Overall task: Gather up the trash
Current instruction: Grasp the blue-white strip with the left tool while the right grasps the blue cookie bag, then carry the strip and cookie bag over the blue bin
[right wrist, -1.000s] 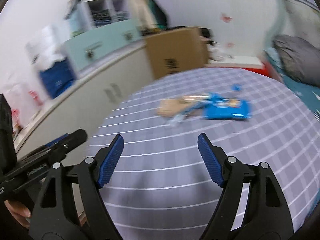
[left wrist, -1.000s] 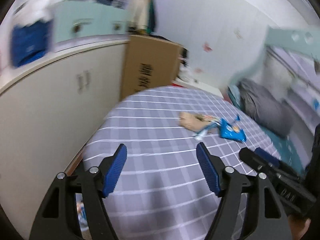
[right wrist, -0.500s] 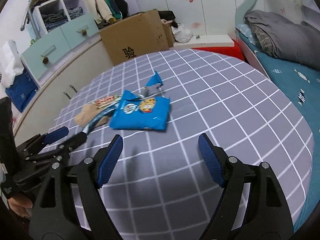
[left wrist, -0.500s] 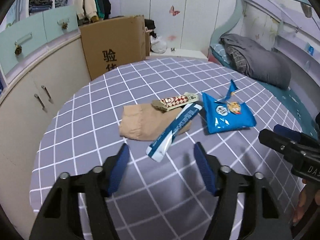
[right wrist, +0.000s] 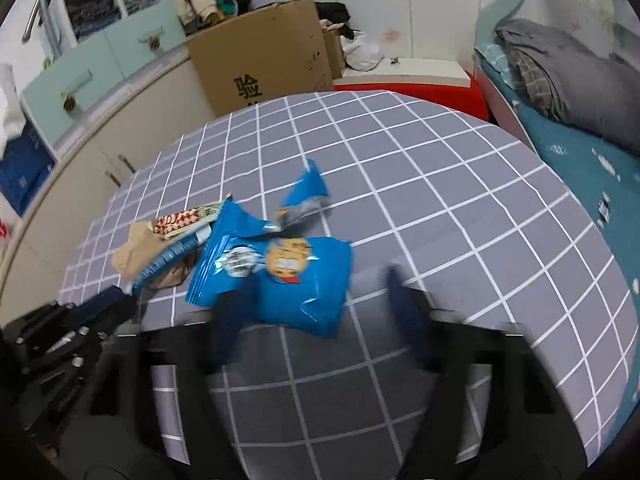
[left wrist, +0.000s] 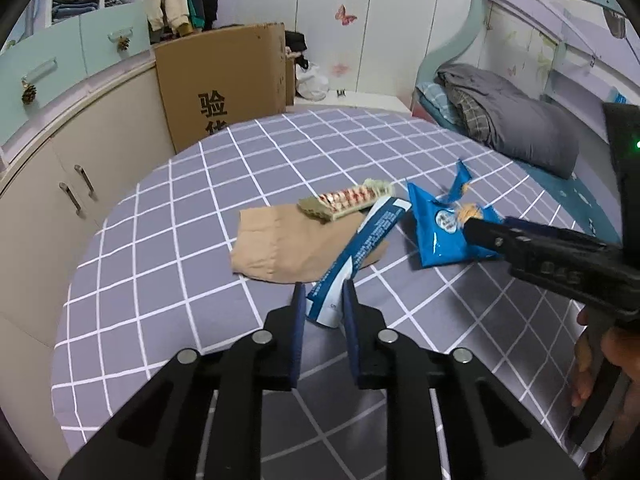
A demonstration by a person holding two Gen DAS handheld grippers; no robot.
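Blue pads of our left tool [left wrist: 323, 304] have just been closing and now pinch the near end of the long blue-and-white wrapper [left wrist: 360, 252], which lies slanted across the tan paper [left wrist: 280, 244] on the checked desk [left wrist: 160, 248], the red-and-white wrapper [left wrist: 346, 199] just behind it. Our right tool [right wrist: 316, 304] is blurred; its jaws have just been closing and stand partly apart around the near edge of the blue snack bag [right wrist: 288, 276] on the desk. We cannot tell whether they press it yet.
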